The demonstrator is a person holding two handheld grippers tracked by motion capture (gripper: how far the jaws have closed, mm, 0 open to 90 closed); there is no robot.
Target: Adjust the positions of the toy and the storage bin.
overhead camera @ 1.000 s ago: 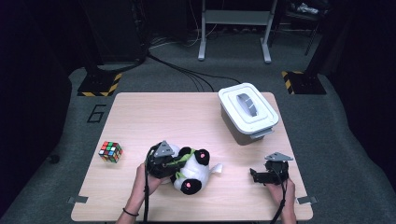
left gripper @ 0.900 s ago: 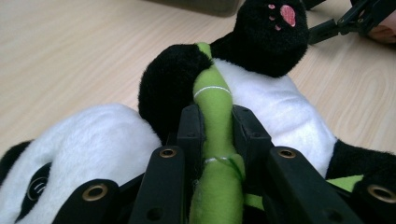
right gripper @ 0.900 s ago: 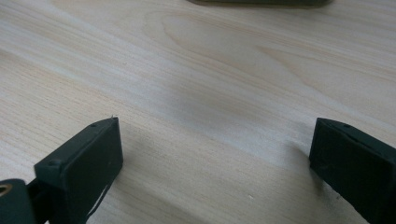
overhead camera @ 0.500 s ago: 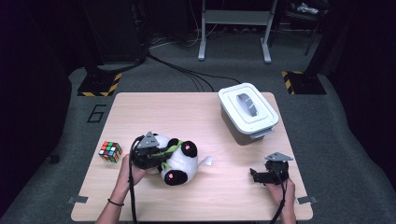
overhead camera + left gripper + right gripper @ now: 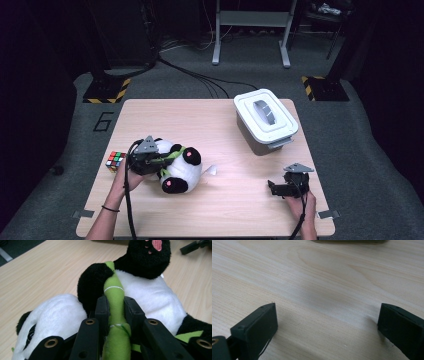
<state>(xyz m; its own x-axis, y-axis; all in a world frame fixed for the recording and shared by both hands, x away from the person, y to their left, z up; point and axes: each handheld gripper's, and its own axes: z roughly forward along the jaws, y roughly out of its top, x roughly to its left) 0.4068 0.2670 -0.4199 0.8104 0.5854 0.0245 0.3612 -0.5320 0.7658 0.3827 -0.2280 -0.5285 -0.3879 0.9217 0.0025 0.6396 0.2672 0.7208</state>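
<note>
pale wood-grain table (image 5: 225,145), fuzzy plush panda (image 5: 177,165), ribbed white bin (image 5: 265,120)

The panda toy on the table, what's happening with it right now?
A person is working two handheld grippers at a wooden table. The left gripper is clamped on the green stalk of the plush panda, which lies on its side near a colour cube. The right gripper rests open on bare wood. A white lidded box sits closed at the far right.

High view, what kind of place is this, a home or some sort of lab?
Probably a lab or recording studio: dark surroundings, hazard-striped floor plates, cables on the carpet, and a numbered wooden table with test items.
</note>
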